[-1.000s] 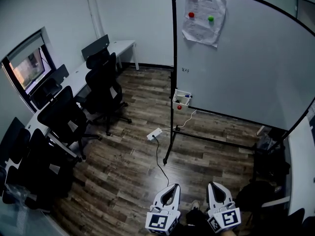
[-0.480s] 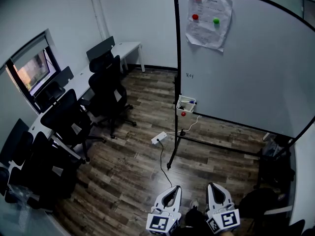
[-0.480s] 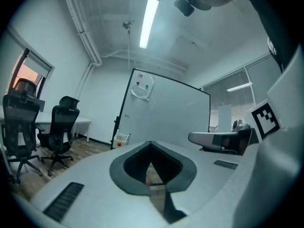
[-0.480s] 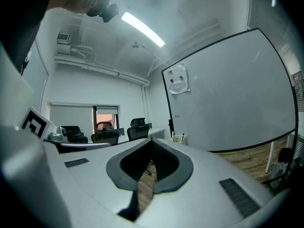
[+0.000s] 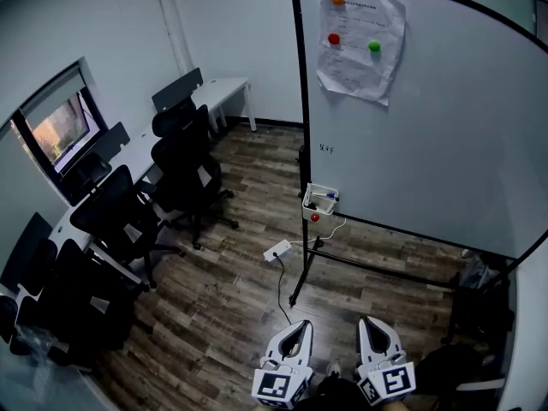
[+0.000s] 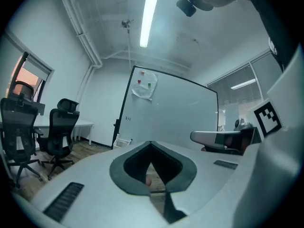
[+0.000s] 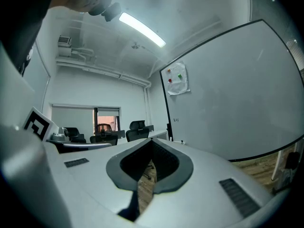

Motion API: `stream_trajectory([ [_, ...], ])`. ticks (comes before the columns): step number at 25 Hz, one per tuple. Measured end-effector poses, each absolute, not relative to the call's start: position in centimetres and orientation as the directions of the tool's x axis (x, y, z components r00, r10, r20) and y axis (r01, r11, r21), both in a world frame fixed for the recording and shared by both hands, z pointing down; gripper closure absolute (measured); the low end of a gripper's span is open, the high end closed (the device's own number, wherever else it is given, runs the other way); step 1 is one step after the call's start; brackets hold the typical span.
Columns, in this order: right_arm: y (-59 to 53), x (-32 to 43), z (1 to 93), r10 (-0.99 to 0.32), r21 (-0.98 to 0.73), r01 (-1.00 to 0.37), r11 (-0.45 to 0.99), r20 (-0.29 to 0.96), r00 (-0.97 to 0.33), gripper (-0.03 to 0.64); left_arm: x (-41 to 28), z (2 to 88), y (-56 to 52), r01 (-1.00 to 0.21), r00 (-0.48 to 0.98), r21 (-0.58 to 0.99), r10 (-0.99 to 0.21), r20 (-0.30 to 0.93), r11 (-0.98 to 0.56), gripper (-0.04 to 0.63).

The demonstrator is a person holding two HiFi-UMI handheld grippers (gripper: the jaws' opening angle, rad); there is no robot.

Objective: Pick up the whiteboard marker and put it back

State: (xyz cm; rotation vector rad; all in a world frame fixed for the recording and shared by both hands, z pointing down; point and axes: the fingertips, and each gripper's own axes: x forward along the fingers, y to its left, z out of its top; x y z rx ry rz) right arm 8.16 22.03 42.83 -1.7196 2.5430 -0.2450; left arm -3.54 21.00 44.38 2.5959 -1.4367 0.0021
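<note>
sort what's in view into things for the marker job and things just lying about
For the job: whiteboard; white tray on its frame, seemingly holding a blue marker; left tool and right tool, both shut, empty.
Lying about: office chairs; desk; power strip on the floor; paper sheet on the board.

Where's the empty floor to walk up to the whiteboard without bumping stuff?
The bare wood floor between the black chairs and the whiteboard is free, except a power strip and its cable in the middle. It is crowded at left, where chairs pack along the desk.
</note>
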Motion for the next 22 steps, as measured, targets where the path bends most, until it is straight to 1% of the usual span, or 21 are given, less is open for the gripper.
stream_trajectory([
  [13,17.1,12.4,43.2,-0.897,-0.181,-0.885,0.428,0.039,-0.441,0.604,1.4,44.1,16.2,-0.871,0.485,0.141,-0.869,0.094,-0.471,0.589],
  [17,16.5,13.3,43.1,-0.885,-0.185,-0.874,0.450,0.037,-0.464,0.604,2.0,43.6,15.5,-0.895,0.436,0.146,-0.894,0.100,-0.421,0.589],
  [22,15.4,14.0,43.3,-0.879,-0.196,-0.866,0.460,0.040,-0.476,0.604,3.3,43.9,15.2,-0.888,0.455,0.126,-0.885,0.099,-0.442,0.589],
])
